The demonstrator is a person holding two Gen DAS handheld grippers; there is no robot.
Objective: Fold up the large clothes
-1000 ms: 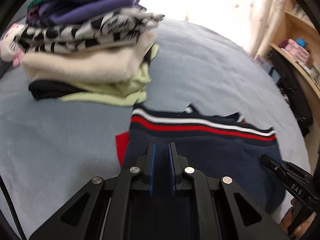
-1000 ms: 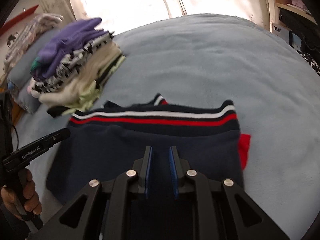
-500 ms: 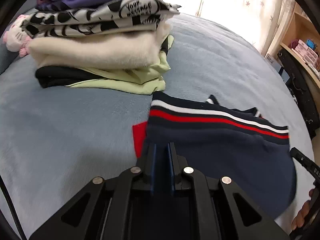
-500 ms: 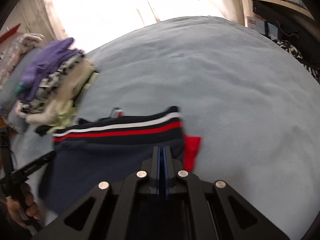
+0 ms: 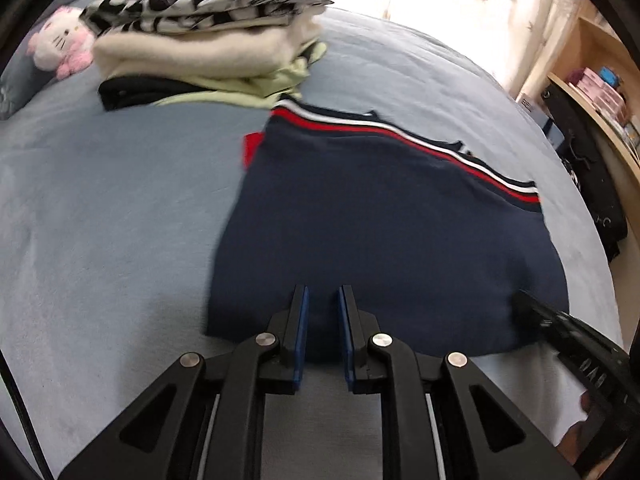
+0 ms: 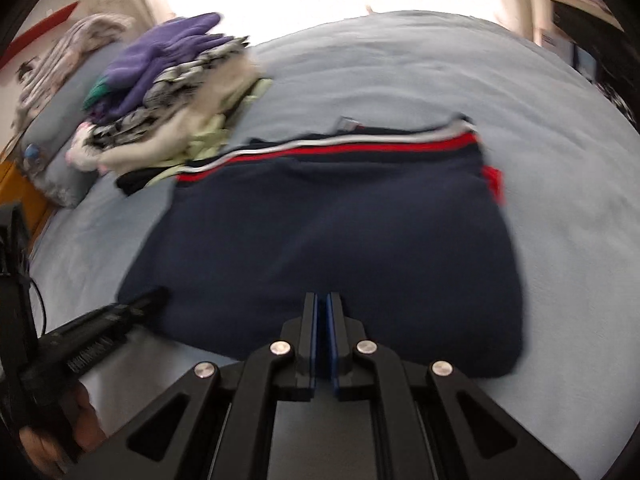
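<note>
Lay folded flat on the pale blue, velvety bedspread [image 5: 100, 208]: a navy garment [image 5: 384, 232] of soft, matte knit, roughly rectangular with rounded near corners, its far edge banded in red and white stripes. Showed a scrap of bright red fabric at one side, poking from under the fold. Sat just beside a stack of folded clothes [image 5: 216, 44] at its far left corner: fluffy cream fleece, a black-and-white printed piece, purple knit on top, pale green and black at the bottom. Close to that stack, a pink-and-white plush toy [image 5: 60, 48].

Left gripper [image 5: 323, 300]: black angular linkage with silver rivets and blue-lined pads, fingers spread with a clear gap, tips over the near hem of the navy garment, clasping nothing.

Right gripper [image 6: 323, 308]: same build, blue pads pressed nearly together at the near hem; could not tell through the motion blur whether any cloth sat pinched between them. Seen also from the left camera, tip at the garment's near right corner.
</note>
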